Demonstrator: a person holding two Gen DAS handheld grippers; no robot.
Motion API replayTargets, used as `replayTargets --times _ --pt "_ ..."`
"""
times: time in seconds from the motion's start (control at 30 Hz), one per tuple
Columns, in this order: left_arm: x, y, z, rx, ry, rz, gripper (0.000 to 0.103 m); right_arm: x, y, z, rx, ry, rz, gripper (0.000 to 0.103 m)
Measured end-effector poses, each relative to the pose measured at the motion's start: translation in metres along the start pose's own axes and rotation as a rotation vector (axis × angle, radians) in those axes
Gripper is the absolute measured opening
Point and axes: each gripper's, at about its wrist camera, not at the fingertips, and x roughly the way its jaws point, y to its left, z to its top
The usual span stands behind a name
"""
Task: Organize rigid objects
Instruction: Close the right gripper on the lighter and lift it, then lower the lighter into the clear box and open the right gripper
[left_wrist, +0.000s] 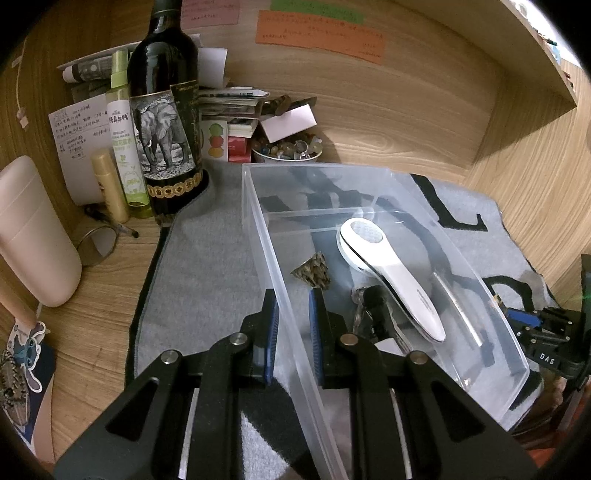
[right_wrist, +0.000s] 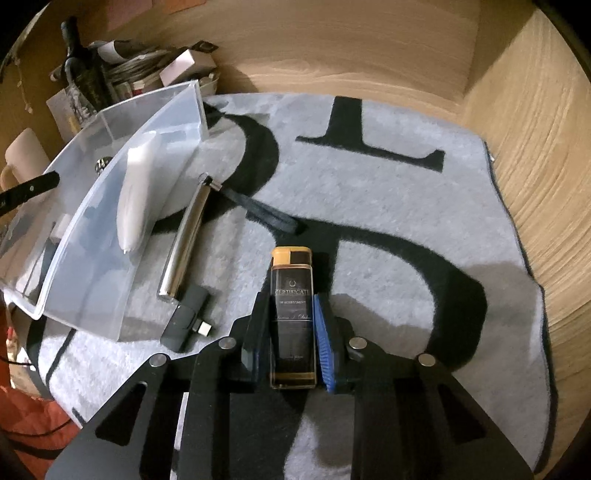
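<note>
A clear plastic bin stands on the grey mat. My left gripper is shut on the bin's left wall, one finger inside and one outside. In the bin lie a white handheld device, a small patterned cone and dark keys. In the right wrist view my right gripper is shut on a black and gold lighter, just above the mat. A silver metal tube with a strap and a grey adapter lie beside the bin.
At the back left stand a dark wine bottle, a green spray bottle, a gold tube and a pink container. A bowl of stones and papers sit behind the bin. Wooden walls enclose the desk.
</note>
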Motion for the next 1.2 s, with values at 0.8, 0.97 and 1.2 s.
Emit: replayTargets --times 0.8,0.97,1.2 --pt "-0.001 0.003 -0.001 0.001 0.0 -0.013 0.015 -0.05 0.061 0.084 -0.164 -0.303 0.11 0.022" --pt "-0.002 0.003 -0.001 -0.005 -0.003 -0.016 0.015 -0.048 0.086 0.095 -0.229 -0.314 0.156 0.022" --pt "-0.002 0.004 0.0 -0.014 -0.003 -0.023 0.015 -0.033 0.114 0.102 -0.302 -0.274 0.198 0.022"
